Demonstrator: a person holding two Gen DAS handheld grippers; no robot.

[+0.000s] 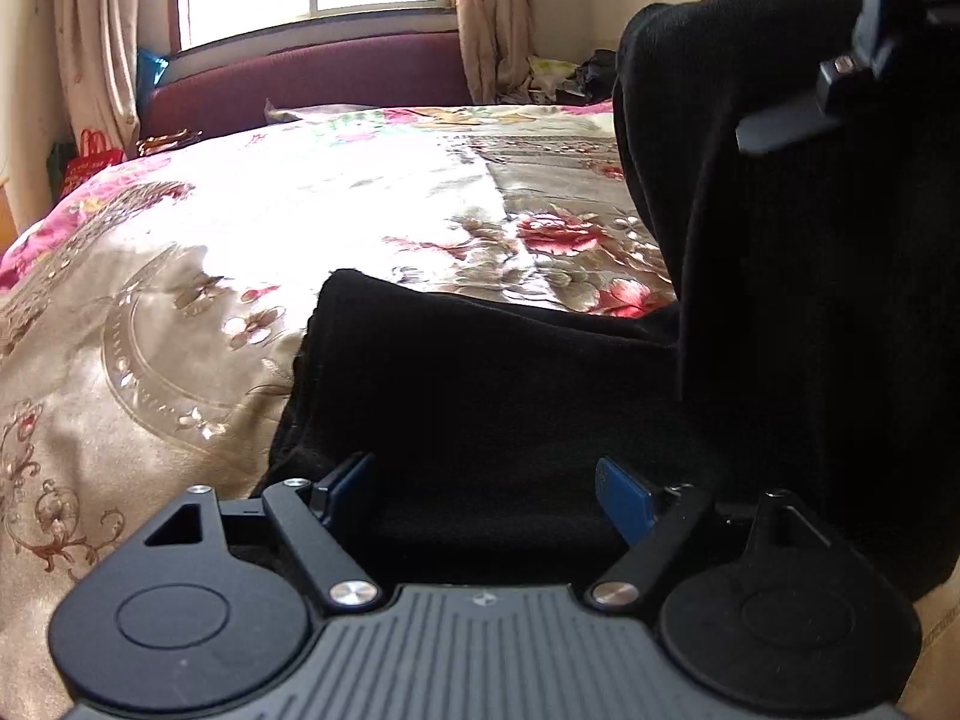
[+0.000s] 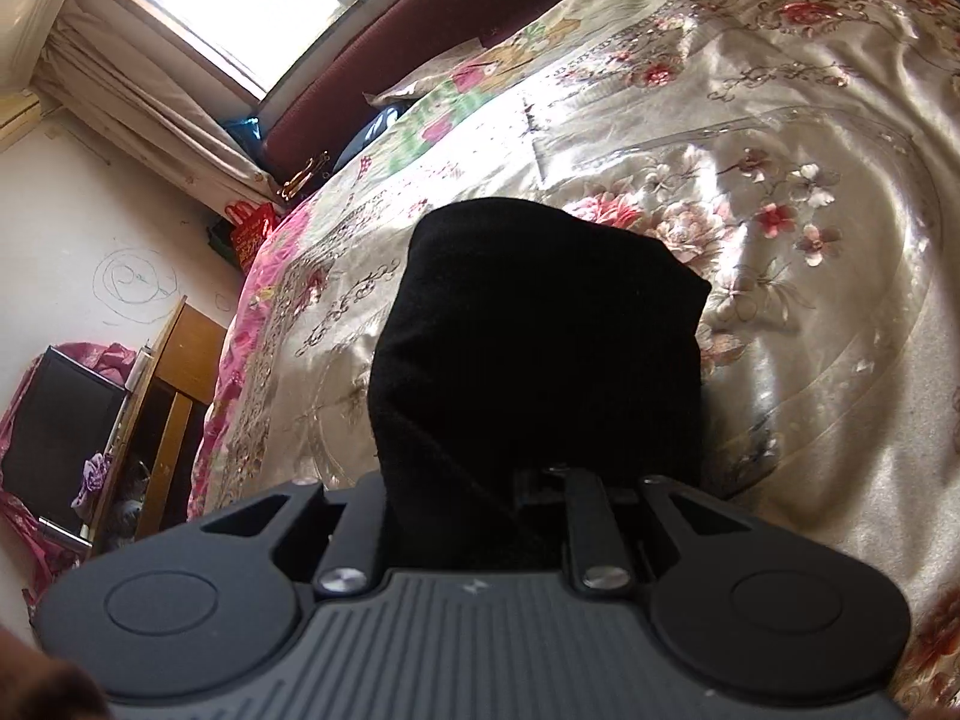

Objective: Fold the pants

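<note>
Black pants lie partly flat on the flowered bedspread. My left gripper hovers low over their near end, its blue pads spread wide, open, with cloth beneath but not pinched. At the right, another part of the pants rises in a tall fold, hanging from my right gripper at the top corner. In the right wrist view the pants drape over my right gripper and hide its fingertips; the jaws stand narrow, shut on the cloth.
A maroon headboard and a window with curtains lie beyond the bed. A red bag stands at the bed's left side. A wooden cabinet and a dark box sit on the floor beside the bedspread.
</note>
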